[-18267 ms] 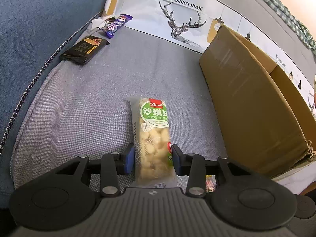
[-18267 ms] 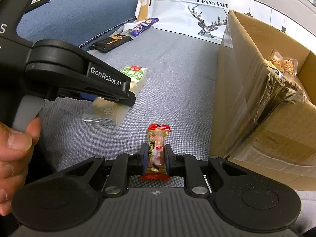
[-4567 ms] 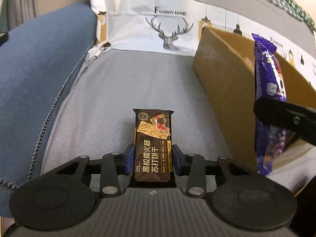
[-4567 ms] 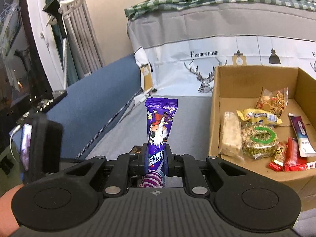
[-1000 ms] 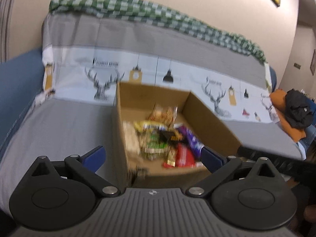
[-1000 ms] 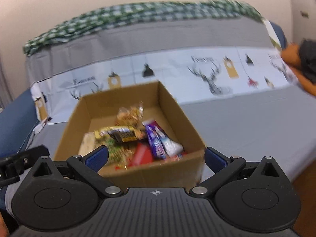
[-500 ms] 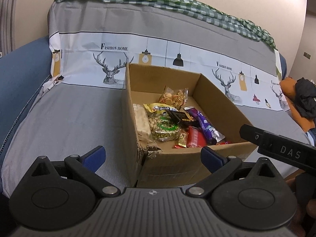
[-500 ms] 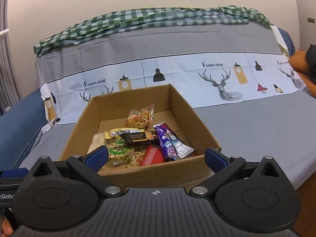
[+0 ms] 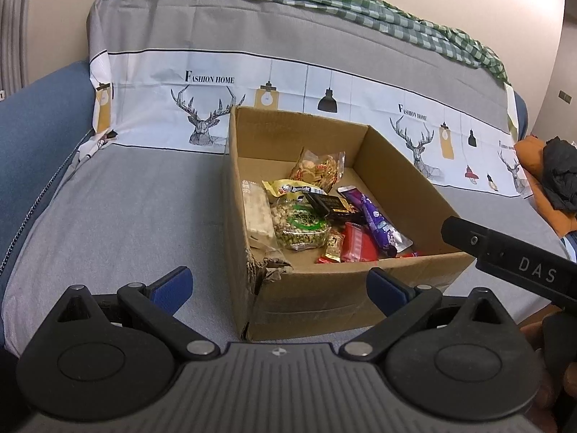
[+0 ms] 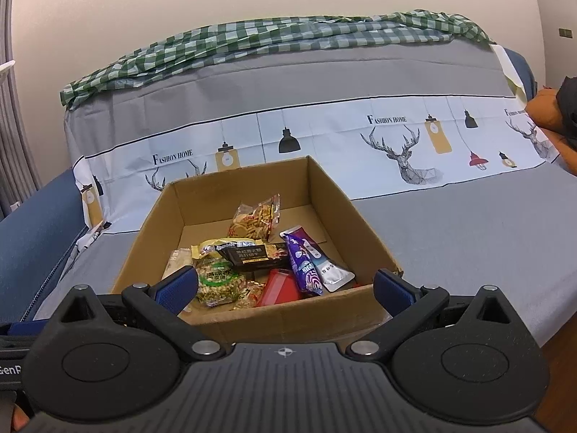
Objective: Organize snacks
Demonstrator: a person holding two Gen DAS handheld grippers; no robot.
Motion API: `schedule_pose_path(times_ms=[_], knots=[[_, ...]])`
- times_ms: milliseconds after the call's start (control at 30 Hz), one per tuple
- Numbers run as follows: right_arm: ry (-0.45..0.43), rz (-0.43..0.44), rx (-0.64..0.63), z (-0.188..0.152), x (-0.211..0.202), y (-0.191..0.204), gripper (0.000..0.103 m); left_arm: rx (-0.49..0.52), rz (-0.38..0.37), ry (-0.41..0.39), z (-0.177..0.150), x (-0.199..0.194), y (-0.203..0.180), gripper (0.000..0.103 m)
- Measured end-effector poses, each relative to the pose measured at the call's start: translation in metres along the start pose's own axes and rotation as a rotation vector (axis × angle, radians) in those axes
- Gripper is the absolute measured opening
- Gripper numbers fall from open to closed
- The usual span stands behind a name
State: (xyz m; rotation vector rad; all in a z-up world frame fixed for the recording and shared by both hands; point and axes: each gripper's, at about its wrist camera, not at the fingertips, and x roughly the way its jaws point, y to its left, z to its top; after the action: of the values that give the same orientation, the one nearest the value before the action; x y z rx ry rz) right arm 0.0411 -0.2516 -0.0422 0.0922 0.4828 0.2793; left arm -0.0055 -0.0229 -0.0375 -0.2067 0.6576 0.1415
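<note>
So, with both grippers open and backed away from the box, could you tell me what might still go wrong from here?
1. The brown cardboard box has a torn, crumpled near corner; gripping or lifting there could tear it further.
2. The box sits near the front edge of the grey sofa seat; a nudge from the open right gripper might push it off.
3. The purple snack wrapper lies loosely on top of the pile, so it may slide if the box tilts.

Even, soft indoor light, sharp focus, faint shadows, strong fisheye bending at edges.
</note>
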Motion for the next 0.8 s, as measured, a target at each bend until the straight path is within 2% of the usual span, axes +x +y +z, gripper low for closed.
schedule_pose_path(times_ms=[800], knots=[[-0.005, 0.005, 0.0, 0.0016, 0.0013, -0.0017, 0.102, -0.005, 0.003, 0.0, 0.0003, -0.002, 0.0003, 0.102]])
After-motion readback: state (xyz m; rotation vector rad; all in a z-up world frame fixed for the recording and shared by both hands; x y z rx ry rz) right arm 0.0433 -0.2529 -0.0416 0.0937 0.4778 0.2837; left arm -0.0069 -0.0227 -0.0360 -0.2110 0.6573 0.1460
